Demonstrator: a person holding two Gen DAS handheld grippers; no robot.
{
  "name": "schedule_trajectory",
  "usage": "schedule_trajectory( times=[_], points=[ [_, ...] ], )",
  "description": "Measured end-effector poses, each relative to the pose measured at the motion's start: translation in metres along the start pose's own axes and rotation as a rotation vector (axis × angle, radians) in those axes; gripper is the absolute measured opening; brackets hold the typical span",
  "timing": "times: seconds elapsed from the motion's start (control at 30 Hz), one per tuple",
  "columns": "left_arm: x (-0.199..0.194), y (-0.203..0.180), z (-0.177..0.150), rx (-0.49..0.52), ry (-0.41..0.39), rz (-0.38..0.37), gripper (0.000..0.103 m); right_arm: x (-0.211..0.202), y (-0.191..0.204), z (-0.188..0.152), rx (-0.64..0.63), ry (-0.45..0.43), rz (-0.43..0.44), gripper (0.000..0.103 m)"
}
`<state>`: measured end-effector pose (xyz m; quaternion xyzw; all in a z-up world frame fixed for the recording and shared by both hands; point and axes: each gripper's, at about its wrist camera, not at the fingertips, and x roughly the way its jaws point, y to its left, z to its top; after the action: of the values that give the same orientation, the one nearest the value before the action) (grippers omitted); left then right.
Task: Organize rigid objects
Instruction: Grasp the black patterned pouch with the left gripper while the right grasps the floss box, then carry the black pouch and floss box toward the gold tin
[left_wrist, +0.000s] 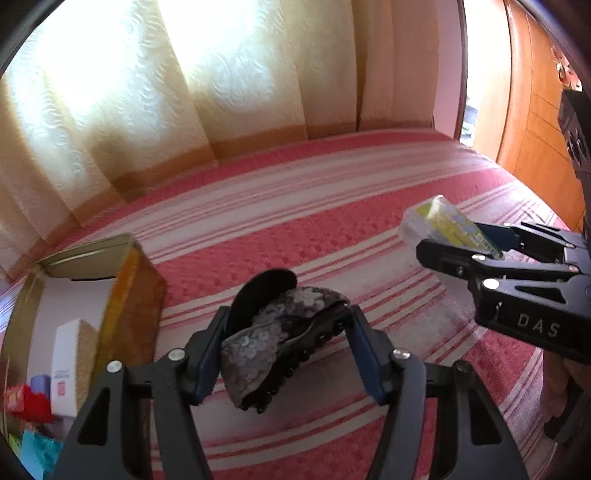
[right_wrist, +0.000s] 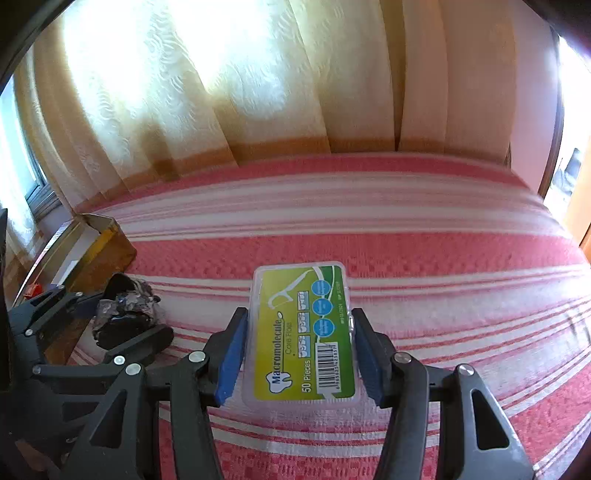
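The left gripper (left_wrist: 284, 350) clamps a sequined shoe (left_wrist: 280, 336) beside the open box (left_wrist: 122, 280) on the bed (left_wrist: 332, 221); the right gripper (right_wrist: 299, 350) clamps a floss case (right_wrist: 301, 328), farther from the box.

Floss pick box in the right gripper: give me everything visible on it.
The clear plastic floss pick box is flat and rectangular with rounded corners. Its yellow-green label reads "Macromolecule Core Floss, 50 Pieces", with a barcode and a floss-pick drawing. It looks closed, label face up. The right gripper clamps its long sides between blue pads, over the pink-and-white striped bedspread. Whether its far end rests on the cloth cannot be told.
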<state>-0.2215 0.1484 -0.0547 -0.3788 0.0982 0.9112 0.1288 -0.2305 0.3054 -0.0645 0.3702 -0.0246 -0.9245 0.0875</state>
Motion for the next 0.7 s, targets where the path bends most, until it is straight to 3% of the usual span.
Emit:
schedule_trajectory(
  times=[0.27,0.37,0.7],
  points=[
    [-0.038,0.009,-0.016,-0.036,-0.138,0.060,0.062,-0.019,0.010,-0.002,-0.003,-0.098,0.078,0.057],
    [-0.046,0.012,-0.022,-0.042,-0.162,0.068,0.062,-0.018,0.016,-0.004,-0.011,-0.099,0.129,0.057],
    [-0.072,0.028,-0.043,-0.112,-0.230,0.105,0.062,-0.029,0.031,-0.009,-0.037,-0.136,0.156,0.057]
  ],
)
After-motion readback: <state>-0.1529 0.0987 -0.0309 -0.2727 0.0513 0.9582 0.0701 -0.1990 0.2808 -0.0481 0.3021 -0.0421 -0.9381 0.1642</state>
